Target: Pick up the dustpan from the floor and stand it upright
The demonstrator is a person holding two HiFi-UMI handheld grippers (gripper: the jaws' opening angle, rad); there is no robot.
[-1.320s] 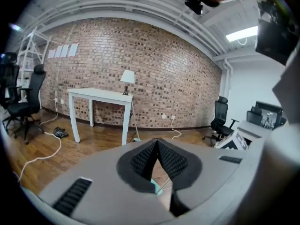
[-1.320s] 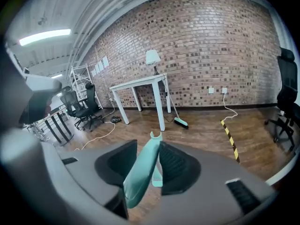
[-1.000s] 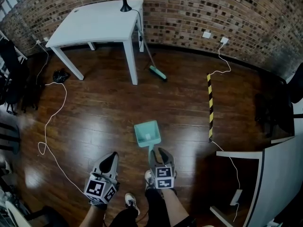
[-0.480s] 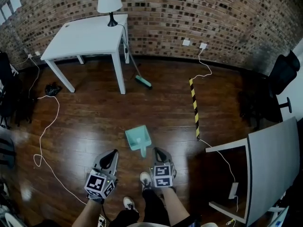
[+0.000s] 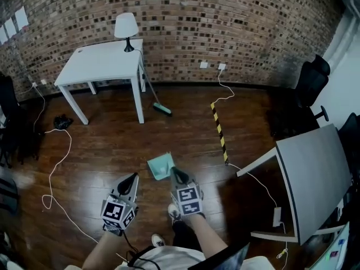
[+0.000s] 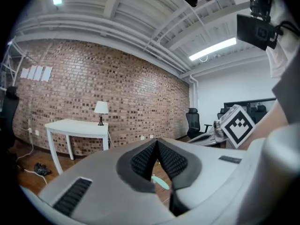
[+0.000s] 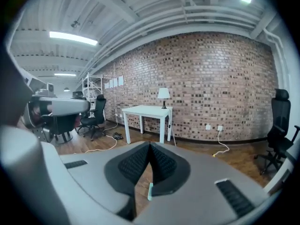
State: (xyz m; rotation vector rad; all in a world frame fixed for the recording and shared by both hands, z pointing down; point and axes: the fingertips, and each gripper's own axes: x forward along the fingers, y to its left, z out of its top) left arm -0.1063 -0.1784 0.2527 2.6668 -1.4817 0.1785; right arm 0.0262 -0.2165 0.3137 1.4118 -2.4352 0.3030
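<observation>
The teal dustpan hangs just above the wooden floor, its pan pointing away from me. My right gripper is shut on its handle; in the right gripper view a thin teal strip of the handle shows low between the closed jaws of that gripper. My left gripper floats to the left of the dustpan, apart from it, jaws shut with nothing held. In the left gripper view its jaws meet at the tips, and a teal piece of the dustpan shows beyond them.
A white table with a lamp stands by the brick wall, a broom leaning at its leg. A yellow-black strip and white cables lie on the floor. A grey desk and black chair stand right.
The right jaws closed on the dustpan handle and lifted the dustpan off the floor. Both grippers rose, and the head view pulled up and back.
</observation>
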